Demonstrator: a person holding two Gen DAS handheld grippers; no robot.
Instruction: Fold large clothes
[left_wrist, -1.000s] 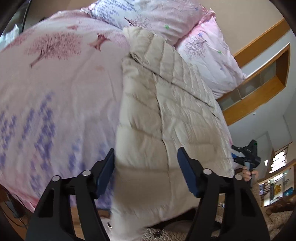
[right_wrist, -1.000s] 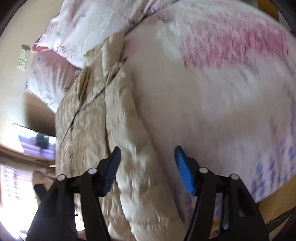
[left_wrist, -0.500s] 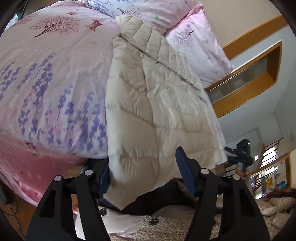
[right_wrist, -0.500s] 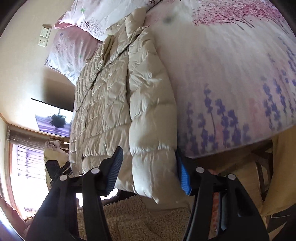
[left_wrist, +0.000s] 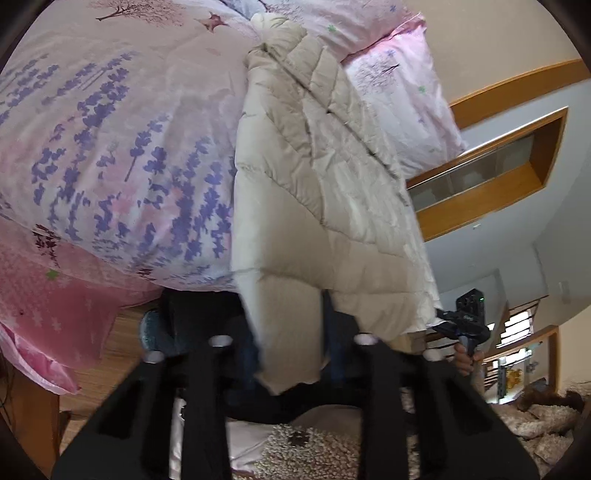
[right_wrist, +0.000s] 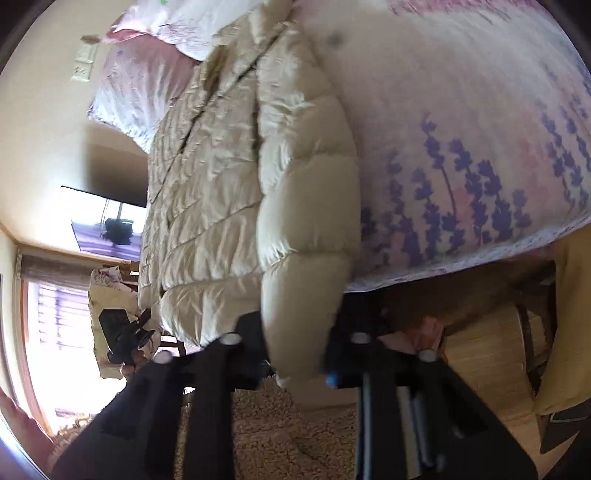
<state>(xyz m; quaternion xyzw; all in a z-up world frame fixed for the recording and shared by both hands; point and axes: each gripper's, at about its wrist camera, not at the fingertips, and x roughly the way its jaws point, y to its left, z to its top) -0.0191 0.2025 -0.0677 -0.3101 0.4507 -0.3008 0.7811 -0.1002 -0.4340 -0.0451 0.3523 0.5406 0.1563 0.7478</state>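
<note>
A cream quilted down jacket (left_wrist: 314, 177) lies lengthwise on the bed, its lower end hanging over the bed's near edge. In the left wrist view my left gripper (left_wrist: 288, 343) straddles the jacket's hanging bottom corner, jaws still apart around the fabric. In the right wrist view the jacket (right_wrist: 229, 177) shows with a puffy sleeve (right_wrist: 306, 229) drooping off the edge; my right gripper (right_wrist: 297, 354) straddles the sleeve's end, jaws apart. Each gripper appears small in the other's view, the right one (left_wrist: 465, 317) and the left one (right_wrist: 125, 332).
The bed carries a pink duvet (left_wrist: 110, 140) with purple lavender print and pillows (left_wrist: 399, 96) at the head. A shaggy beige rug (left_wrist: 306, 450) covers the floor below. A wooden-framed wall opening (left_wrist: 487, 173) and a bright window (right_wrist: 62, 343) flank the bed.
Both grippers dropped from above the bed to its near edge and moved in, so the jacket's hem corner and the sleeve end now sit between their jaws.
</note>
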